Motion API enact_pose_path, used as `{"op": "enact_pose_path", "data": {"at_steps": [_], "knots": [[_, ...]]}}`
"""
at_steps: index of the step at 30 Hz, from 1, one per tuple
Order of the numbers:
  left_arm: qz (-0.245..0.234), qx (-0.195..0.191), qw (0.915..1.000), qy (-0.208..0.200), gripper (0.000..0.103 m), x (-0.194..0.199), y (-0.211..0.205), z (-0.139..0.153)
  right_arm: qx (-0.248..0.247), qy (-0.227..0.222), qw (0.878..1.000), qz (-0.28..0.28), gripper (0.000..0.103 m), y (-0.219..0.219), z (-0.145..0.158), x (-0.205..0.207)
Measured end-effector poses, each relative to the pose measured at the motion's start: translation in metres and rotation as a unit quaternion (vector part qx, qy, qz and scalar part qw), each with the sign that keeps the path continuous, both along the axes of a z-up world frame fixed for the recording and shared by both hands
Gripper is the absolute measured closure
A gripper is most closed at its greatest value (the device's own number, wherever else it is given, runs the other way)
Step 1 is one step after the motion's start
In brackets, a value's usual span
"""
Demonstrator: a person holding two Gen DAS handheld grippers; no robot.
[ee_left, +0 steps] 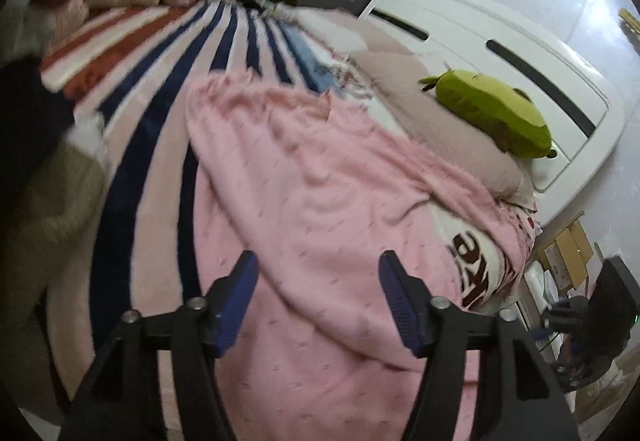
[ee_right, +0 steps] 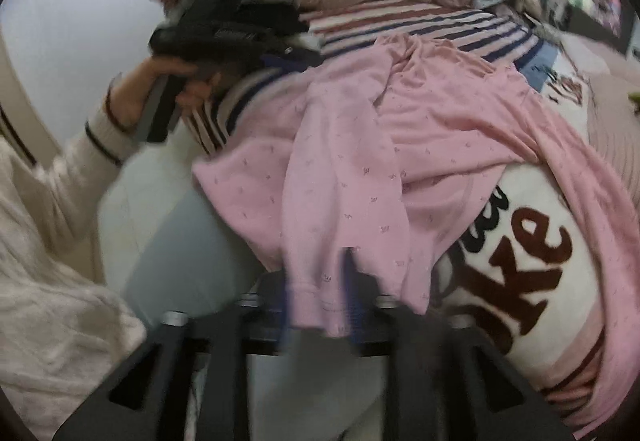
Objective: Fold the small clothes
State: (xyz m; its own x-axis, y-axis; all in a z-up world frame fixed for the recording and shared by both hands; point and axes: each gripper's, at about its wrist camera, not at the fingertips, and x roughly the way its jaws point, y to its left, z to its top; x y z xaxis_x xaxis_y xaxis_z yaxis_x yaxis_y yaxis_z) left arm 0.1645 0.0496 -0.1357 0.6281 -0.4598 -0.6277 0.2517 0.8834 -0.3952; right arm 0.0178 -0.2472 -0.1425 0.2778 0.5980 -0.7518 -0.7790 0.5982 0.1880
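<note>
1. Right gripper pinches the hem of the soft pink dotted shirt; cloth hides most of its blue fingertips.
2. Left gripper hangs wide apart above the shirt, holding nothing.
3. The shirt lies rumpled on the striped fleece blanket.
4. Blur smears the left hand.
5. A green plush toy sits on a pillow.
</note>
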Motion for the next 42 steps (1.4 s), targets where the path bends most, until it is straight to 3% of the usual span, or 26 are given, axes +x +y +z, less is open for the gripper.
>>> {"op": "enact_pose_path", "data": {"at_steps": [1, 5, 8, 13, 18, 23, 26, 29, 33, 38, 42], "knots": [[0.001, 0.001, 0.9999, -0.012, 0.039, -0.003, -0.002, 0.007, 0.026, 0.004, 1.000, -0.014, 0.055, -0.010, 0.005, 0.001], [0.000, 0.008, 0.9987, -0.050, 0.036, -0.011, -0.019, 0.029, 0.090, 0.007, 0.991, -0.096, 0.054, -0.059, 0.019, 0.009], [-0.002, 0.009, 0.9974, -0.072, 0.032, -0.018, -0.030, 0.040, 0.112, 0.003, 0.974, -0.197, 0.050, -0.106, 0.013, 0.021], [-0.006, -0.007, 0.9967, -0.081, 0.032, -0.021, -0.043, 0.046, 0.157, 0.044, 0.931, -0.325, 0.048, -0.176, -0.025, 0.039], [0.008, -0.005, 0.9975, -0.071, 0.032, -0.020, -0.048, 0.042, 0.207, 0.055, 0.898, -0.385, 0.048, -0.206, -0.055, 0.056], [0.023, 0.005, 0.9977, -0.063, 0.032, -0.020, -0.046, 0.039, 0.306, 0.058, 0.848, -0.429, 0.049, -0.233, -0.074, 0.082], [0.033, 0.002, 0.9976, -0.060, 0.032, -0.019, -0.042, 0.037, 0.330, 0.041, 0.823, -0.461, 0.055, -0.241, -0.073, 0.093], [0.039, -0.004, 0.9977, -0.056, 0.032, -0.020, -0.039, 0.033, 0.309, 0.017, 0.812, -0.495, 0.062, -0.235, -0.066, 0.102], [0.042, -0.002, 0.9974, -0.058, 0.032, -0.021, -0.035, 0.032, 0.262, -0.004, 0.802, -0.536, 0.096, -0.233, -0.062, 0.113], [0.051, -0.009, 0.9965, -0.066, 0.032, -0.024, -0.025, 0.033, 0.248, -0.061, 0.812, -0.525, 0.099, -0.225, -0.037, 0.112], [0.055, -0.017, 0.9960, -0.069, 0.032, -0.027, -0.020, 0.032, 0.234, -0.123, 0.829, -0.492, 0.099, -0.203, 0.000, 0.115]]}}
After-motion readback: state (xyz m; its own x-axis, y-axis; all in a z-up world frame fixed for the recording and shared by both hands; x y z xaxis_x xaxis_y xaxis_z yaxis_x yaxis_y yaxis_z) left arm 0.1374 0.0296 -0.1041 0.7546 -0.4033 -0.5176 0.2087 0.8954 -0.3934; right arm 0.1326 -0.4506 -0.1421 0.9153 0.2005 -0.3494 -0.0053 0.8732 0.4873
